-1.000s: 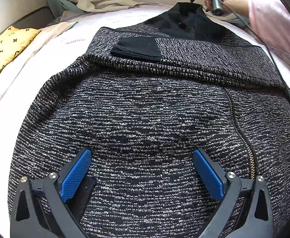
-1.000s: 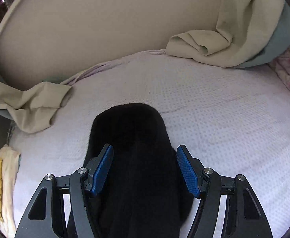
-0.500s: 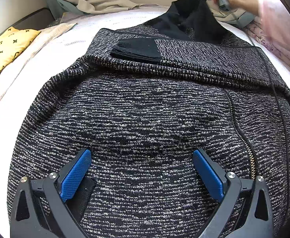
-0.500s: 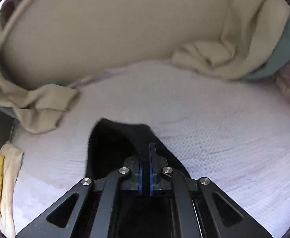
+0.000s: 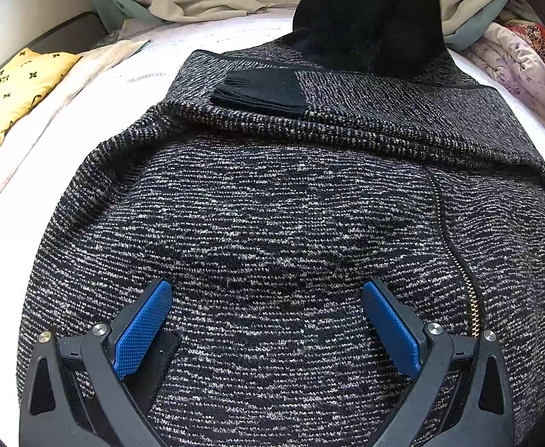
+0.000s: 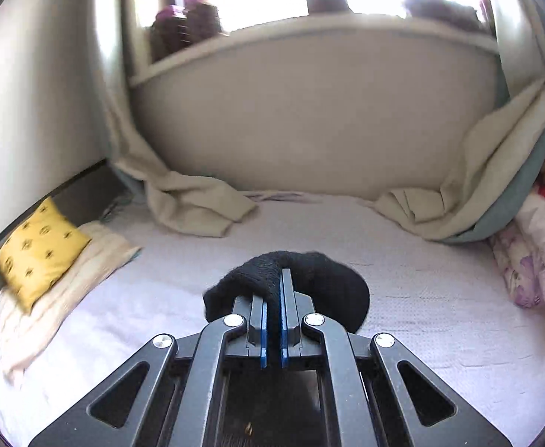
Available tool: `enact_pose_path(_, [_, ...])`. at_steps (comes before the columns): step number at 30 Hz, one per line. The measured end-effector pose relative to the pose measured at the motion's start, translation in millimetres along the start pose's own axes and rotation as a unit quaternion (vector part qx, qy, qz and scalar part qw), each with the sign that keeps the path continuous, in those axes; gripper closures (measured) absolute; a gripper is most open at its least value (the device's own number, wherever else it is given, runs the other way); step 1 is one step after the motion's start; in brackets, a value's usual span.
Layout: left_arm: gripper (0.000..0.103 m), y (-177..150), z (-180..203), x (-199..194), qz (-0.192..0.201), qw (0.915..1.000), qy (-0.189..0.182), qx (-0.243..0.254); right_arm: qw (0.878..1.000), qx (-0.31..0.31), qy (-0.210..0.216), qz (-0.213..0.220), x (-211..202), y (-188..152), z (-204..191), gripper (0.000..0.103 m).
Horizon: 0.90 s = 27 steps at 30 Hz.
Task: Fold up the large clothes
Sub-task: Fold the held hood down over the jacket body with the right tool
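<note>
Your left gripper (image 5: 268,327) hangs with jaws wide over the near body of the knit jacket (image 5: 291,231), which is spread on the bed (image 6: 440,316), holding nothing; press it down as an anchor. Your right gripper (image 6: 273,298) pinches the black hood (image 6: 309,279) raised beyond the jacket; lay it flat across the folded sleeve (image 5: 261,91). No containers show.
</note>
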<state>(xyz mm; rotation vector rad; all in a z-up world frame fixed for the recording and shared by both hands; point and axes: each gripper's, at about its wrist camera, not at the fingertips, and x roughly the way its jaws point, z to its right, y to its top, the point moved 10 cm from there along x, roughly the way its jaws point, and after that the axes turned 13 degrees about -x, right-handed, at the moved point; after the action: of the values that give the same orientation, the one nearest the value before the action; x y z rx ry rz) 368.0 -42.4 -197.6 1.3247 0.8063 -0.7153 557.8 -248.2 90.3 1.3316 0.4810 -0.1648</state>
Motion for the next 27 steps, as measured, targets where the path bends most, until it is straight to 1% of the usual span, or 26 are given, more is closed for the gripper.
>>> enact_pose_path(2, [0.000,0,0,0,-0.002,1.0000,0.001,-0.003,1.000,-0.017,0.005,0.007,-23,-9,-17,0.103])
enact_pose_path(4, [0.000,0,-1,-1,-0.004,1.0000,0.002,-0.005,0.999,-0.034,0.006,0.006,-43,-26,-33,0.103])
enact_pose_path(8, [0.000,-1,0,-2,-0.004,0.9999,0.006,-0.008,0.997,-0.074,-0.001,-0.009,-71,-77,-63,0.103])
enact_pose_path(10, [0.000,-1,0,-3,-0.004,0.9999,0.006,-0.008,0.996,-0.090,0.006,-0.023,-77,-108,-79,0.103])
enact_pose_path(12, [0.000,-2,1,-4,-0.004,0.9999,0.007,-0.009,0.993,-0.111,0.006,-0.046,-83,-146,-95,0.103])
enact_pose_path(14, [0.000,-3,1,-5,-0.005,0.9999,0.008,-0.010,0.990,-0.119,0.002,-0.075,-80,-183,-102,0.103])
enact_pose_path(15, [0.000,-2,1,-6,-0.005,0.9999,0.009,-0.011,0.988,-0.122,0.000,-0.098,-76,-207,-104,0.103])
enact_pose_path(18, [0.000,-3,2,-6,-0.004,0.9999,0.010,-0.011,0.982,-0.110,-0.016,-0.153,-64,-260,-93,0.102])
enact_pose_path(20, [0.000,-3,2,-6,-0.005,0.9999,0.010,-0.011,0.979,-0.088,-0.022,-0.182,-61,-285,-84,0.100])
enact_pose_path(22, [0.000,-4,2,-5,-0.006,0.9999,0.011,-0.012,0.976,-0.075,-0.037,-0.203,-65,-299,-75,0.093])
enact_pose_path(23, [0.000,-4,2,-5,-0.007,0.9998,0.011,-0.013,0.975,-0.073,-0.051,-0.205,-69,-299,-70,0.085])
enact_pose_path(25, [0.000,-4,2,-5,-0.008,0.9998,0.012,-0.013,0.973,-0.091,-0.086,-0.192,-83,-288,-66,0.084])
enact_pose_path(27, [0.000,-3,1,-5,-0.008,0.9998,0.012,-0.014,0.976,-0.109,-0.094,-0.166,-95,-273,-69,0.084])
